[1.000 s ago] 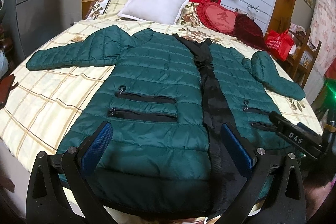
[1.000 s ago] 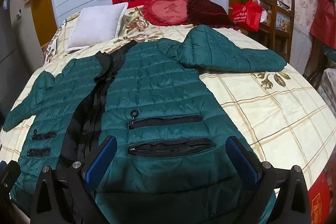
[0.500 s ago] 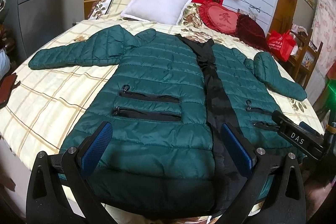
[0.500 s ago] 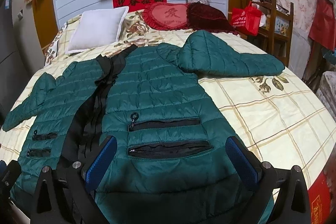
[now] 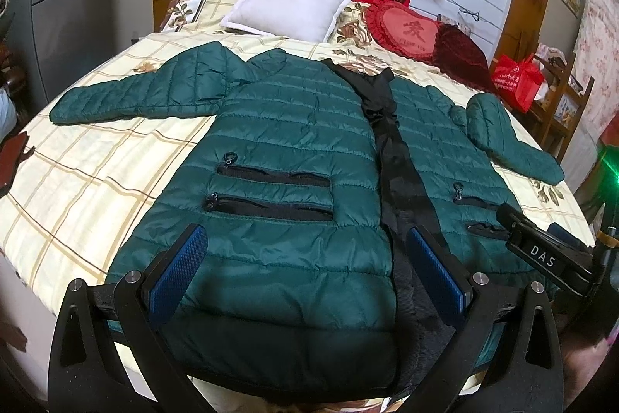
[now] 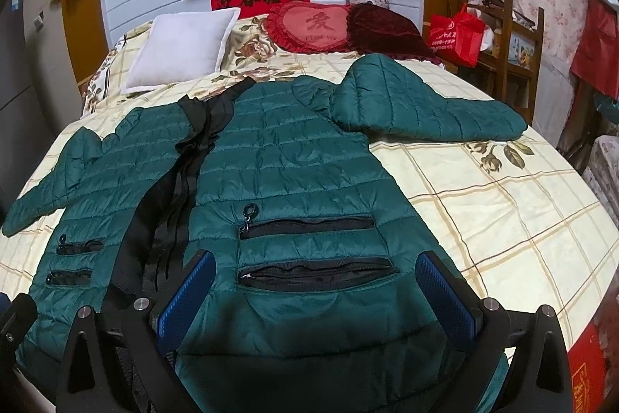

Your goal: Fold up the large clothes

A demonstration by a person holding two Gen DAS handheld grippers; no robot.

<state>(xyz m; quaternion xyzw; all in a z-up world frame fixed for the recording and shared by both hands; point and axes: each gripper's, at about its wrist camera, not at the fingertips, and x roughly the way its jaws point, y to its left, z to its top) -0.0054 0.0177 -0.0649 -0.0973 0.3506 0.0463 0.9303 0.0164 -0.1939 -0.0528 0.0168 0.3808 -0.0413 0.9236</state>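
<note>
Green puffer jacket (image 5: 294, 142) lies flat, front up, spread across the bed (image 5: 89, 180), both sleeves out, hem at the near edge. Left gripper (image 5: 309, 269) and right gripper (image 6: 317, 293) hover over the hem, fingers spread wide, holding nothing. Jacket looks light, soft, puffy, with a slick shell, so it will likely spring back and slide. Best hold, I judge: pinch the left sleeve (image 5: 127, 95) cuff or the hem corners, not the padded middle.

Green puffer jacket (image 5: 286, 149) lies spread flat on the checked bedspread (image 5: 89, 173), sleeves out wide. Left gripper (image 5: 309, 266) hovers over the hem, blue pads (image 5: 178, 266) parted, holding nothing.
</note>
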